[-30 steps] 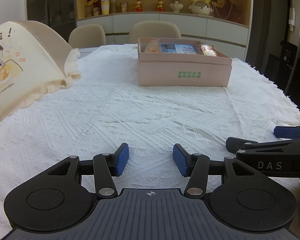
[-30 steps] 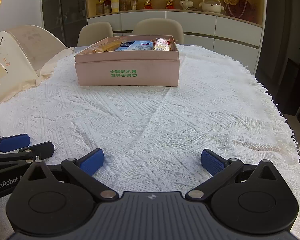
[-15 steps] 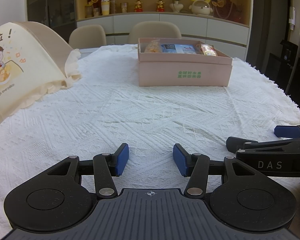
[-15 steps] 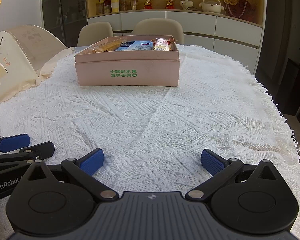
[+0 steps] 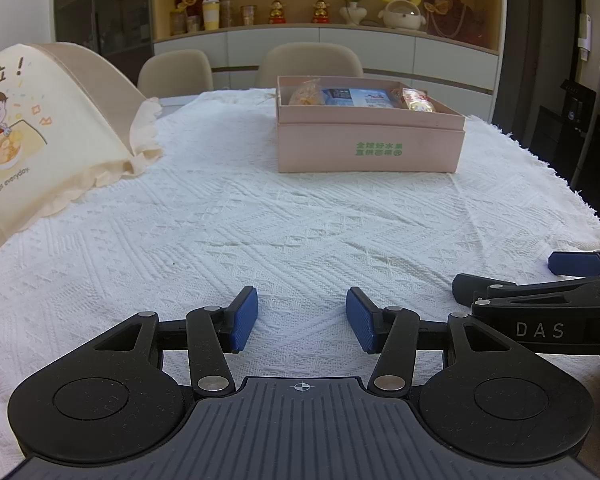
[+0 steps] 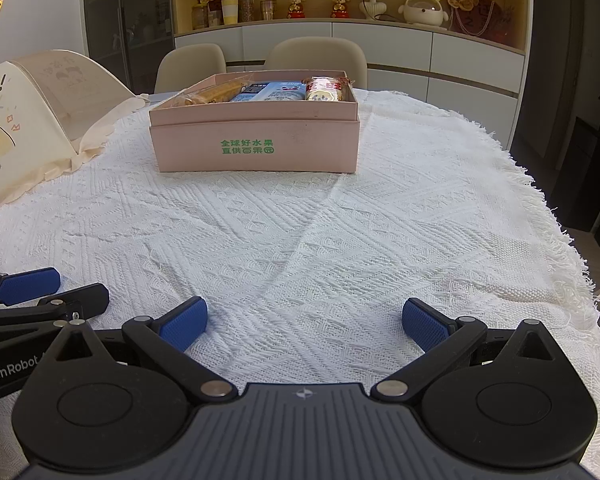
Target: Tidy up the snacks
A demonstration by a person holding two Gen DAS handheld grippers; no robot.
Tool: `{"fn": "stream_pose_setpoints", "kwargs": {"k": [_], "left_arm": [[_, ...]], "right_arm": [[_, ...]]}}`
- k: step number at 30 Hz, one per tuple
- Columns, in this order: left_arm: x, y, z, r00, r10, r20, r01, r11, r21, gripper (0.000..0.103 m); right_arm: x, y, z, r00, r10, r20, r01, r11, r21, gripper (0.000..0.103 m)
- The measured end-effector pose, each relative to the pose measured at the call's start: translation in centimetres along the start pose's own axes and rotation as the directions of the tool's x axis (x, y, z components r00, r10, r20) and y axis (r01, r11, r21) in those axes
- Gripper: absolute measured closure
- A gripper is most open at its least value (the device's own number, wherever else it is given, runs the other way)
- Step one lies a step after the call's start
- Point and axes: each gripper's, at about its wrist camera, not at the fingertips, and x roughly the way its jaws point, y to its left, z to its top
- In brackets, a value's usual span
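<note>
A pink cardboard box (image 5: 370,148) (image 6: 256,148) with green print stands far across the white tablecloth. Inside it lie a yellow pastry bag (image 5: 306,94) (image 6: 212,94), a blue-and-white packet (image 5: 358,97) (image 6: 272,91) and a red-and-gold wrapped snack (image 5: 418,100) (image 6: 326,89). My left gripper (image 5: 302,318) rests low near the table's front edge, jaws half apart with only cloth between the blue pads. My right gripper (image 6: 304,320) sits beside it to the right, jaws wide apart and holding nothing. Both are well short of the box.
A cream mesh food cover (image 5: 40,128) (image 6: 16,136) with a cartoon print fills the left side. The fringed tablecloth edge (image 6: 572,248) drops off on the right. Two beige chairs (image 5: 310,60) stand behind the table, before a cabinet with ornaments.
</note>
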Motion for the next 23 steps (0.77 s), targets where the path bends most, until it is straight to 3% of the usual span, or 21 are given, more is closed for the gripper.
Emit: {"fn": "stream_pose_setpoints", "kwargs": {"k": [23], "left_arm": [[-0.02, -0.17, 0.02, 1.000, 0.002, 0.000, -0.002, 1.000, -0.009, 0.047]], "right_arm": [[0.02, 0.00, -0.01, 1.000, -0.001, 0.000, 0.001, 1.000, -0.001, 0.000]]}}
